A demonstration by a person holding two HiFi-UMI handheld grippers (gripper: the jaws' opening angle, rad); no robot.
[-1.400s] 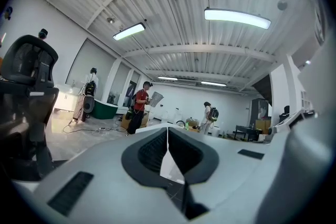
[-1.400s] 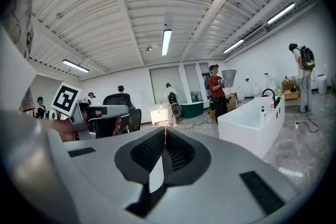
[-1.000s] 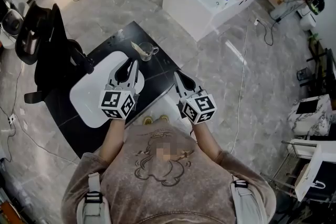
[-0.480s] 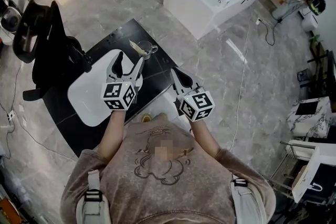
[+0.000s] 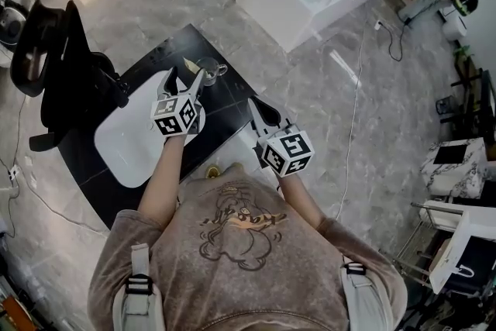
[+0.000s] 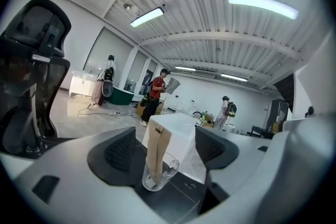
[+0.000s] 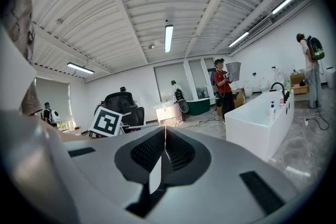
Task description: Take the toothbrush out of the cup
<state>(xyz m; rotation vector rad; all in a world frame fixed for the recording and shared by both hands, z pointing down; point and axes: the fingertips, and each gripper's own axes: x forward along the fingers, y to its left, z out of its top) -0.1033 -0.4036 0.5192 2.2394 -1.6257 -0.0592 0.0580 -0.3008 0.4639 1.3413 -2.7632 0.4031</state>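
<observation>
1. On the black worktop (image 5: 232, 101), near its far edge, stands a small clear glass cup with a handle (image 5: 209, 70).
2. Inside that cup (image 6: 160, 178) sits the tan, flat-looking toothbrush (image 6: 156, 149). Its lower end is at the cup's bottom and its upper part rises above the rim. In the head view the toothbrush (image 5: 191, 64) leans out over the rim toward the left.
3. Left claw (image 5: 186, 76): its jaws are apart and opening. In the left gripper view the cup and toothbrush show in the gap between the jaws of the left claw (image 6: 165, 134), and neither pad touches them.
4. From the head view, the cup sits just beyond the left claw's tips, slightly to their right.
5. Right claw (image 5: 256, 106): it hovers over the worktop's right edge, well apart from the cup. The right gripper view shows the jaws of the right claw (image 7: 164, 131) pressed together with nothing between them.
</observation>
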